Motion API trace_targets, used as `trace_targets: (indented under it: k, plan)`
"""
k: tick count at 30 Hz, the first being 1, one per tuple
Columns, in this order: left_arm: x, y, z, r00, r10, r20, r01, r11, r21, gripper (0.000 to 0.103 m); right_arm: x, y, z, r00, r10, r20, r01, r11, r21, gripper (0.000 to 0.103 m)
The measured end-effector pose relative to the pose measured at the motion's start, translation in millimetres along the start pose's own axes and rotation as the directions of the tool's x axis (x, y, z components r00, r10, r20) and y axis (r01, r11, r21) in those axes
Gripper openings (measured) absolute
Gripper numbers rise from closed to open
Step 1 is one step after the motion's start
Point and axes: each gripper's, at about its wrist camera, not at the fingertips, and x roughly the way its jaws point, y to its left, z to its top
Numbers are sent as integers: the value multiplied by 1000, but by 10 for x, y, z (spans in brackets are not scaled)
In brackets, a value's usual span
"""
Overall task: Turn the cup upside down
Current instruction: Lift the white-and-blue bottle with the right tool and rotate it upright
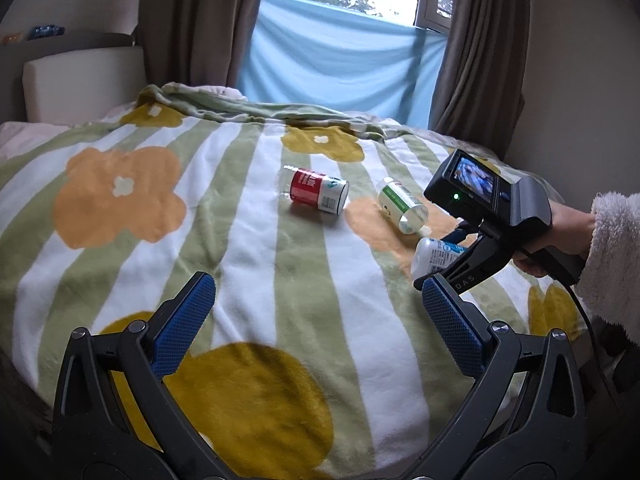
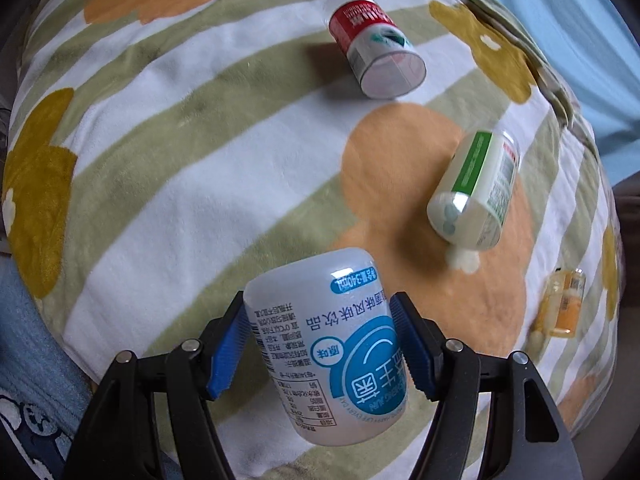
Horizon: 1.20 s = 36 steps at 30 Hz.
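My right gripper (image 2: pixel 320 344) is shut on a white cup with a blue label (image 2: pixel 328 344), held above the blanket with its print upside down. In the left wrist view the same blue-label cup (image 1: pixel 434 256) shows between the right gripper's fingers (image 1: pixel 460 270), held by a hand in a fluffy sleeve. A red-and-white cup (image 1: pixel 318 191) (image 2: pixel 372 46) lies on its side mid-blanket. A green-and-white cup (image 1: pixel 402 205) (image 2: pixel 476 192) lies on its side to the right of it. My left gripper (image 1: pixel 318 320) stands open low over the near blanket, with nothing between its blue pads.
A flower-and-stripe blanket (image 1: pixel 240 240) covers the bed. A small orange-labelled cup (image 2: pixel 564 304) lies near the right edge of the bed. A headboard (image 1: pixel 80 84) stands at the back left, and curtains and a blue cloth (image 1: pixel 340 64) hang behind the bed.
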Motion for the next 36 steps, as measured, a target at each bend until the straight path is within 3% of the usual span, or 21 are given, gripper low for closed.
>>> trace_targets:
  k: [13, 16, 18, 23, 28, 31, 36]
  plan:
    - [-62, -58, 7, 1000, -10, -6, 10, 1000, -5, 103, 136, -184, -25, 999, 42, -17, -38, 986, 160, 66]
    - [-63, -77, 20, 1000, -7, -18, 7, 1000, -5, 103, 208, -214, -38, 997, 67, -25, -61, 980, 187, 72]
    - [-75, -84, 28, 1000, -4, -25, 4, 1000, -8, 103, 155, -235, -69, 998, 61, 17, -63, 979, 194, 92]
    - [-17, -123, 107, 998, 0, -57, -1, 1000, -24, 103, -334, -439, -296, 975, 53, 217, -112, 956, 270, 96]
    - [224, -343, 333, 987, -46, -152, 31, 994, -102, 103, -902, -601, -656, 912, -63, 406, -92, 931, 352, 96]
    - [490, -600, 473, 970, -92, -225, 56, 985, -163, 103, -1140, -755, -962, 841, -144, 521, -103, 904, 416, 96]
    - [1154, -1001, 546, 900, -210, -383, 80, 941, -327, 103, -1323, -653, -1496, 708, -302, 638, -75, 867, 493, 96]
